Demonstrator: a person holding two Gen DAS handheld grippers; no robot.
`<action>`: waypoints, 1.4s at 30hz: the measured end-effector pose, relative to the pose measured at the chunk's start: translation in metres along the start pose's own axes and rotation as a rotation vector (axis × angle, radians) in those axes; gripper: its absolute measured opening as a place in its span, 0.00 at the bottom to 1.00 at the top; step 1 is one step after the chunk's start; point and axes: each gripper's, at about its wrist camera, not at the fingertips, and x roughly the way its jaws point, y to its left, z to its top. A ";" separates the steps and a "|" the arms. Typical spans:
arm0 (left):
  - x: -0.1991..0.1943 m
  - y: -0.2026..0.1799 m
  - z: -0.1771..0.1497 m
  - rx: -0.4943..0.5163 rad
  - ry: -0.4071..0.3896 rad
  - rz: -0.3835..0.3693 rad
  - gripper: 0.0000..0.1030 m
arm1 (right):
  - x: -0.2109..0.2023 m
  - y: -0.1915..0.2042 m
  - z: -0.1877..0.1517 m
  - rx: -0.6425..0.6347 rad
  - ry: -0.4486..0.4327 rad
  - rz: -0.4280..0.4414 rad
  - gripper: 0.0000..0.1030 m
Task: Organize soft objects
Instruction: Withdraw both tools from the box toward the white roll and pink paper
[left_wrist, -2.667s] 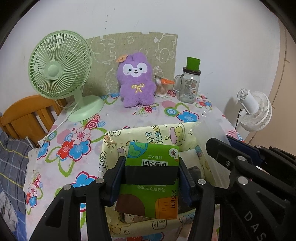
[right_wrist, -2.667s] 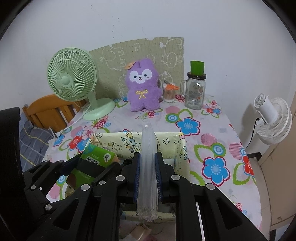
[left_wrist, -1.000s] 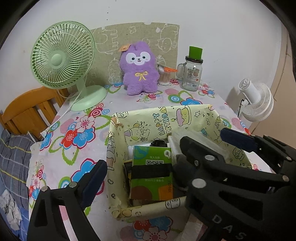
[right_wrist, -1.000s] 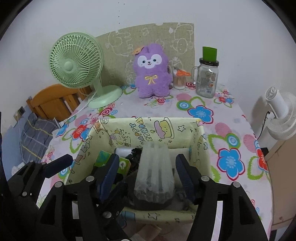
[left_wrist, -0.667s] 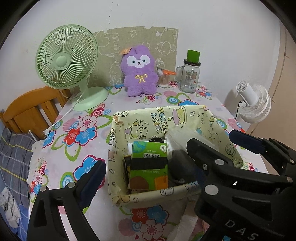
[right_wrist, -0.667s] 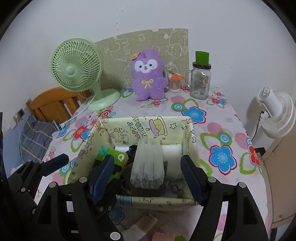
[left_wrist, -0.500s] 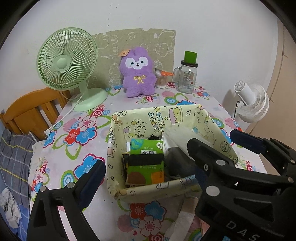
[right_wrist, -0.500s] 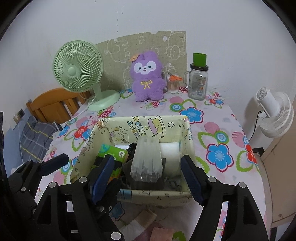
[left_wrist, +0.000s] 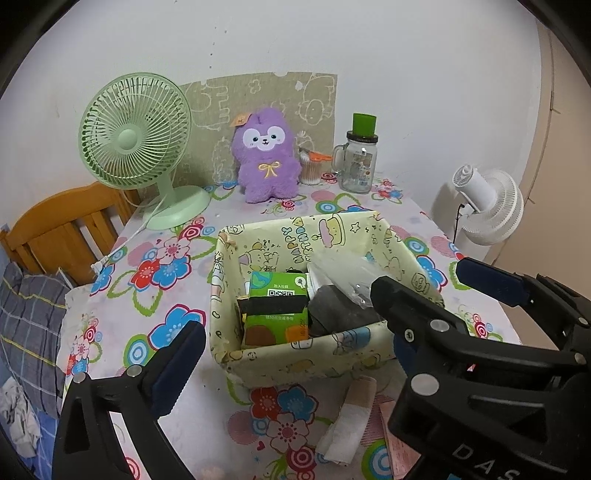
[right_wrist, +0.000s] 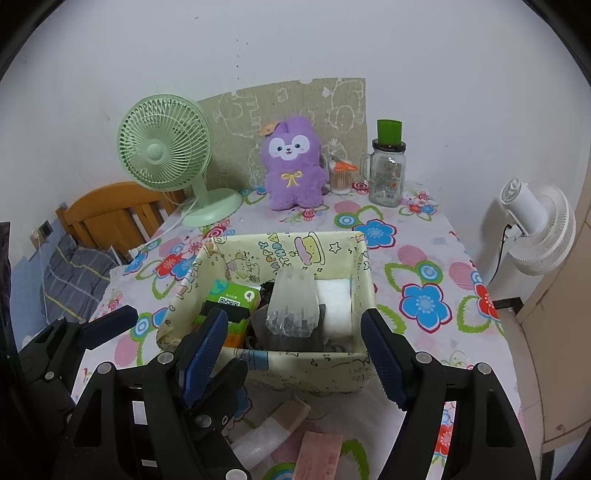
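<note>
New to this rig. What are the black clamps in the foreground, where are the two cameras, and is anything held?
No robot: a person carries one two-finger tool per hand, each with a fisheye camera looking along its fingers. The left tool and right tool are both open and hold nothing; the left's jaws have just been opening. On the flowered table a fabric basket contains a green packet and a clear bag. Behind stand a purple plush, a green fan and a jar.

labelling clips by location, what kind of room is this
Most likely a bedroom or small living space at home: a wooden bed frame with plaid bedding beside a flower-print tablecloth, a purple plush toy and a green desk fan.
</note>
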 end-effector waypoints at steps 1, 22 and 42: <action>-0.002 0.000 -0.001 0.000 -0.002 -0.001 1.00 | -0.002 0.000 -0.001 -0.001 -0.003 -0.001 0.75; -0.023 -0.010 -0.030 0.007 -0.012 -0.021 1.00 | -0.025 0.002 -0.028 -0.004 -0.016 -0.025 0.79; -0.029 -0.017 -0.059 0.030 -0.001 -0.057 1.00 | -0.045 0.002 -0.065 0.002 -0.019 -0.066 0.85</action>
